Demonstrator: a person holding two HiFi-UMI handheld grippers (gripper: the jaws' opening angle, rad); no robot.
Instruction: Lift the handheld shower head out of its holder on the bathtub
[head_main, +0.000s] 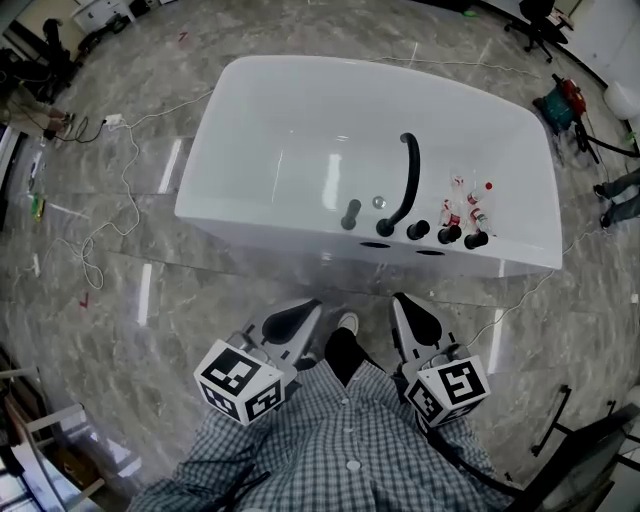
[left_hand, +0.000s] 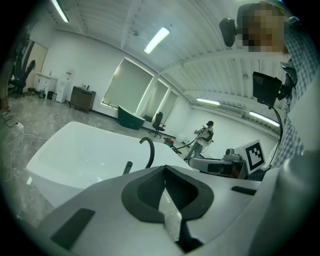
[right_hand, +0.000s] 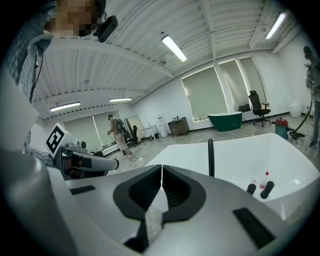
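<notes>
**Inspector:** State of the two claws?

**Assistant:** The left gripper (left_hand: 165, 168) has its dark padded jaws pressed together with nothing between them. The right gripper (right_hand: 161, 167) is the same, closed and empty. In the head view both sit low at 6 o'clock, in front of a grey-and-white checked shirt (head_main: 340, 450). Both are well apart from the tub.

**Inspector:** Location of the task item?

**Assistant:** The dark, stubby, rod-shaped handheld shower head (head_main: 350, 213) stands on the near rim of the glossy white oval bathtub (head_main: 300, 120). That puts it at 12 o'clock from the grippers. It is at 9 o'clock of the tall black curved spout (head_main: 408, 175), just beside the spout's base. Nothing touches it.

**Inspector:** Anything obscured?

**Assistant:** The holder is too small to make out, so only the upright stick shows. Round black knobs (head_main: 448, 234) run along the rim at 3 o'clock of the spout. Beyond them lie small clear bottles with red caps (head_main: 470, 205), their labels unreadable. In the right gripper view the spout reads as a straight black post, and I cannot locate the shower head there. The grey marbled floor (head_main: 130, 300) carries thin white cables (head_main: 110, 200) at 9 o'clock. The picture edges cut off the room's furniture.
</notes>
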